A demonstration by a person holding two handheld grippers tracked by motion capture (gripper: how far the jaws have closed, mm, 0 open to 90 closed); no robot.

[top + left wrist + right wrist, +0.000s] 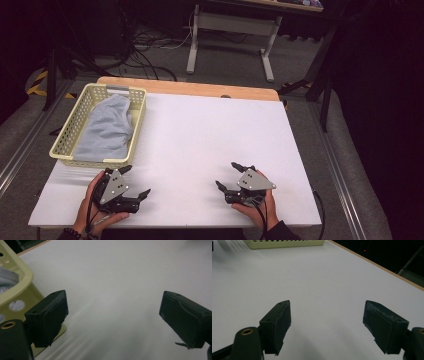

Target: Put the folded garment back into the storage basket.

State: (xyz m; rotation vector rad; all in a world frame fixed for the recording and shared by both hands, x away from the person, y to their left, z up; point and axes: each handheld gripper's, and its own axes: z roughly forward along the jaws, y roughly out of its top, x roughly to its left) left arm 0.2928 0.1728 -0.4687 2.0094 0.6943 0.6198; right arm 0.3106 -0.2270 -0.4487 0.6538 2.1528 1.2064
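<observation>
Both grippers are parked on the white surface (210, 130), fingers spread wide, nothing held. The grey cloth (105, 130) sits in the yellow basket (67, 131), just past the left gripper (135, 182). The right gripper (229, 176) is well apart. Looks like the start; next I'd guess left reaches in for the cloth.

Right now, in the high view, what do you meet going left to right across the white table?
Yellow basket holding the grey cloth → left hand-held gripper, jaws open and empty → right hand-held gripper, jaws open and empty, all on the white table.
</observation>
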